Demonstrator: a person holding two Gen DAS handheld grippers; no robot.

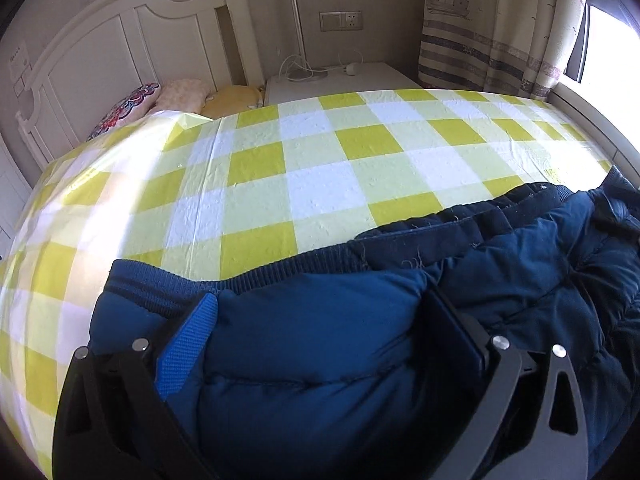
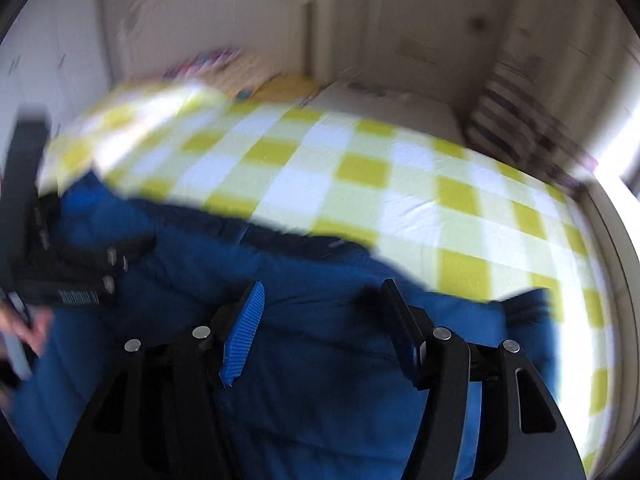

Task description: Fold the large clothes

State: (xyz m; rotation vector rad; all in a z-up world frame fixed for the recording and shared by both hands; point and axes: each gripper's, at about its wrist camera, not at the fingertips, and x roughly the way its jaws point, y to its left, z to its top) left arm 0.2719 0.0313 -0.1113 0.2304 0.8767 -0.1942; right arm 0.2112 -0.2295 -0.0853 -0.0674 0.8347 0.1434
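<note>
1. Lying on the bed, on its yellow-and-white checked cover, was a dark blue padded jacket, bunched along the near edge, with its ribbed hem turned toward the headboard.
2. Left tongs: spread wide, straddling a puffed fold of the jacket; whether the fingers gripped the cloth could not be told.
3. Right tongs: spread, poised above the jacket without pinching it; that view was motion-blurred, so finer contact could not be judged.
4. Beyond the jacket, toward the headboard: pillows, a bedside cabinet and a curtain, all well apart from the garment.
5. Risks, as judged:
   - Thick, slippery padding may squeeze out of the left tongs on closing, leaving only a thin outer layer caught.
   - A single-layer catch would drag the shell and spoil the fold line.
   - The jacket's place at the bed's near edge means a pull toward the holder could slide it off.
   - Hasty right-side motion may land the grip off the intended edge.
</note>
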